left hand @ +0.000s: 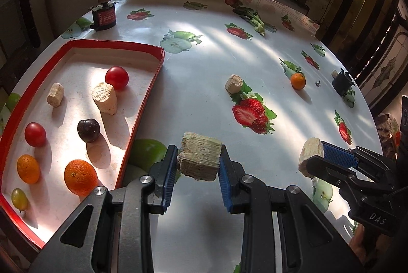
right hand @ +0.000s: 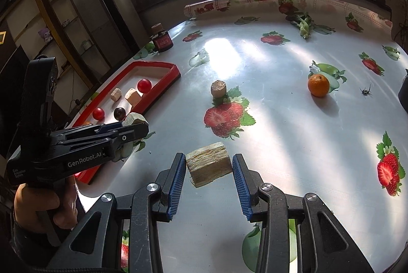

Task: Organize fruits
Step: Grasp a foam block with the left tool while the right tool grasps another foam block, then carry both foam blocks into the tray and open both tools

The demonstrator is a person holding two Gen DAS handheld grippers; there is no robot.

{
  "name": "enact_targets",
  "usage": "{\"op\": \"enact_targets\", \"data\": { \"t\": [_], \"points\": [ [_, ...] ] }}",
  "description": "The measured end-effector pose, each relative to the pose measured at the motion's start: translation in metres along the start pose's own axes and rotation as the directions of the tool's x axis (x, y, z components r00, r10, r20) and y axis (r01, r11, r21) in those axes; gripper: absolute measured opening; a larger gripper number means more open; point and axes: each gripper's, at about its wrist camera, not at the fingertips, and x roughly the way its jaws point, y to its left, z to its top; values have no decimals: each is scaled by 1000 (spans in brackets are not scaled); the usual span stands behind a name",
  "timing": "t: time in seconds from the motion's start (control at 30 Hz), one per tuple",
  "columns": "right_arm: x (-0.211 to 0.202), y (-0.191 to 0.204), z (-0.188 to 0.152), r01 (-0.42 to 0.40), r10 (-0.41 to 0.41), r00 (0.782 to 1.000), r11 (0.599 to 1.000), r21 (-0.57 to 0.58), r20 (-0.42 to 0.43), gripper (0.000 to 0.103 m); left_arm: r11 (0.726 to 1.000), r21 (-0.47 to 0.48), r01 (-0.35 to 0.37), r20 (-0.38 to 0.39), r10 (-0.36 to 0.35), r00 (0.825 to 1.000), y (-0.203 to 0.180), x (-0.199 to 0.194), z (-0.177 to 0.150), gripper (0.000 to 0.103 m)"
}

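Observation:
My left gripper (left hand: 198, 160) is shut on a pale fibrous sugarcane piece (left hand: 200, 159), held just right of the red tray (left hand: 150, 84); it also shows in the right wrist view (right hand: 134, 121). The tray holds two cherry tomatoes (left hand: 116, 77), a dark plum (left hand: 88, 130), two oranges (left hand: 80, 177), a green grape (left hand: 19, 199) and two cane pieces (left hand: 104, 99). My right gripper (right hand: 207, 171) stands around a second cane piece (right hand: 209, 167); the left pad touches it, a small gap shows at the right. A cane piece (right hand: 218, 88) and a small orange (right hand: 318, 85) lie on the table.
The table wears a white oilcloth (right hand: 280, 120) printed with strawberries and apples. A dark jar with a cork lid (left hand: 104, 15) stands at the back left. A leafy green vegetable (left hand: 252, 16) lies at the back. A black object (left hand: 343, 83) sits at the right edge, an insect (right hand: 365, 90) near it.

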Motion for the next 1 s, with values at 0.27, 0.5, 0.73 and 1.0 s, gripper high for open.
{"op": "enact_targets", "data": {
  "t": [0.27,0.5,0.73,1.0],
  "points": [
    [7,17,2,-17,17,1000,999,-29,-12,39,999,-35,-34,10,34,999,23,-10,-8,28],
    [13,33,6,-32,31,999,998,-59,-20,39,997,-56,-52,17,53,998,39,-16,-13,28],
    [21,50,10,-51,48,998,995,-89,-28,39,995,-77,-64,24,66,998,52,-22,-17,28],
    [31,71,15,-76,72,997,990,-118,-40,39,991,-104,-82,33,85,996,71,-29,-18,28]
  ]
}}
